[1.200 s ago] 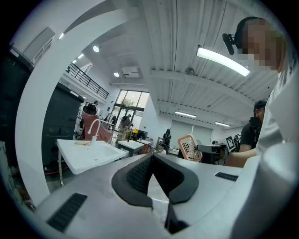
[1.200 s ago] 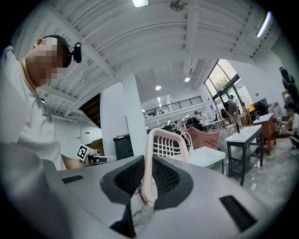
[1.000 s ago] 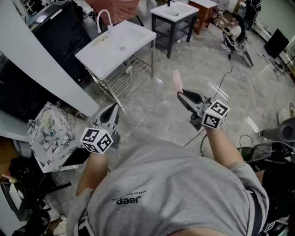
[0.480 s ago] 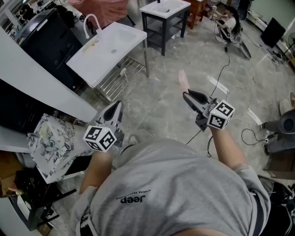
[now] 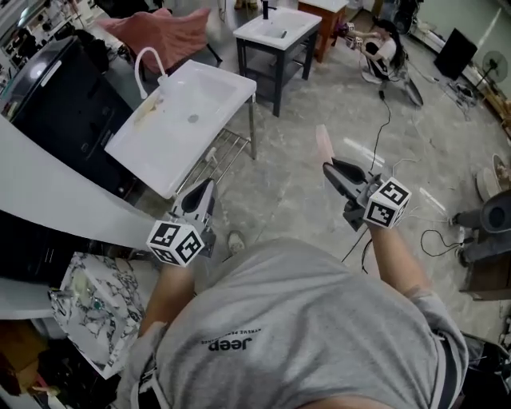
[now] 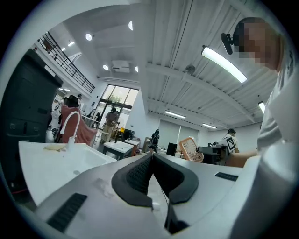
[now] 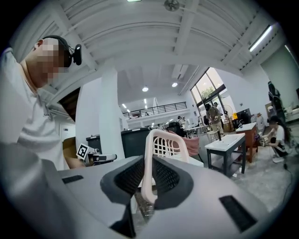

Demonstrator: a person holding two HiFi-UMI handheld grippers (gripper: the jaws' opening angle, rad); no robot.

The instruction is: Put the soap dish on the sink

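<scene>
Grey stone floor (image 5: pixel 295 144) with a black cable (image 5: pixel 382 128) running across it at right. Dark-framed stand with white top (image 5: pixel 281 24) at top centre, pink cloth (image 5: pixel 172 32) to its left, black monitor (image 5: pixel 453 52) top right. Black cabinet (image 5: pixel 56 88) at left edge, marbled sheet (image 5: pixel 96 303) lower left.

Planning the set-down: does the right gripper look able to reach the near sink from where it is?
Probably not yet. The right gripper, shut on the soap dish, is off to the side of the sink with open floor between. Nothing blocks the way; the person likely needs to step closer.
</scene>
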